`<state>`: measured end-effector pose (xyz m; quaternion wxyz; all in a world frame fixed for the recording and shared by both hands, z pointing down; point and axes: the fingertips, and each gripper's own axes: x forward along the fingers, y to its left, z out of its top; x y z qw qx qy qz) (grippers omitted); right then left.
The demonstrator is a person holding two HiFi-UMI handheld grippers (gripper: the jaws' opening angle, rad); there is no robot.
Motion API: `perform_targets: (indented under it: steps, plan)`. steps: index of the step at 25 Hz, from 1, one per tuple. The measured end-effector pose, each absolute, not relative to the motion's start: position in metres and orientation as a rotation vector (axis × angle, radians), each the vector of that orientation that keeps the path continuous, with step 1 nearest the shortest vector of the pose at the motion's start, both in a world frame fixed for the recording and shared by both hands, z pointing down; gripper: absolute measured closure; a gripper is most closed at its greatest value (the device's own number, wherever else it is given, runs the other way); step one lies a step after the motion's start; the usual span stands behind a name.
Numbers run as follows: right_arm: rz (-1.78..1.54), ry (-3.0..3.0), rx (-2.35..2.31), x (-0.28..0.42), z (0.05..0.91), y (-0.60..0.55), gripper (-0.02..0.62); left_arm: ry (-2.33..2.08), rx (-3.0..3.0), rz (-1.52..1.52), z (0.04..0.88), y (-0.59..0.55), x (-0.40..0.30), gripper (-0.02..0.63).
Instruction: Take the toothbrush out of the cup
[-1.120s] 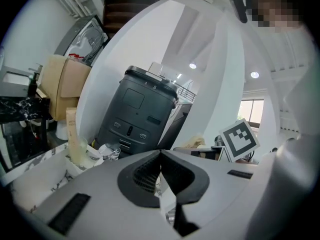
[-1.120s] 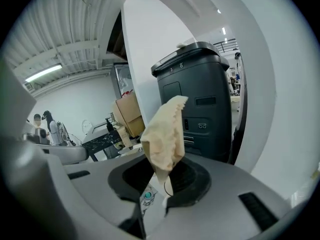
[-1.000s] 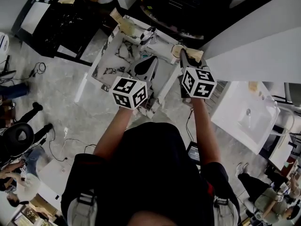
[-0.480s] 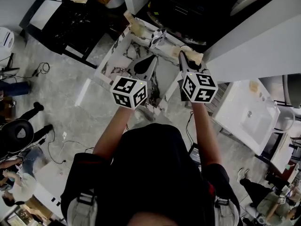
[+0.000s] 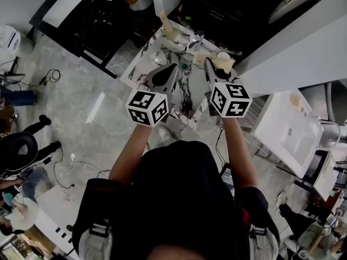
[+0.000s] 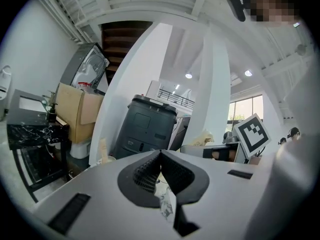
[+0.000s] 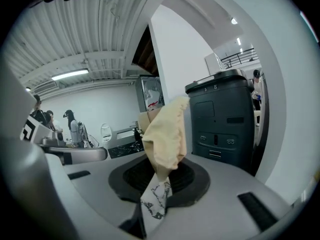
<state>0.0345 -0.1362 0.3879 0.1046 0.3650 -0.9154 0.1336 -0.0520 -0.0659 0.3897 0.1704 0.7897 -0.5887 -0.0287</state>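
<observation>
Grey stone floor, with a marble-patterned table (image 5: 142,64) at the top of the head view. Over the table we see the left gripper (image 5: 172,69), its jaws pressed together on nothing, and the right gripper (image 5: 208,64), its jaws pinching a pale yellow cloth (image 7: 165,134). A white cup (image 5: 223,54) stands near the table's far right corner; we cannot make out the toothbrush.

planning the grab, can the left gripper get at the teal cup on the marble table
Probably not yet: the left gripper is shut. Otherwise nothing blocks the teal cup on the marble table.
</observation>
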Motion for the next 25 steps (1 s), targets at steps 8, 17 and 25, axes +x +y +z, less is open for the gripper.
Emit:
perform_targets:
  steps: [8, 17, 25]
  plan:
    - [0.352, -2.732, 1.024, 0.008, 0.381, -0.108, 0.514, -1.714, 2.242, -0.110, 0.384, -0.040, -0.075, 0.595]
    - [0.339, -2.773, 1.015, 0.001, 0.370, -0.100, 0.515, -1.716, 2.250, -0.113, 0.383, -0.032, -0.077, 0.595]
    - [0.369, -2.790, 1.022, 0.013, 0.365, -0.116, 0.517, -1.703, 2.271, -0.095, 0.377, -0.051, -0.061, 0.595]
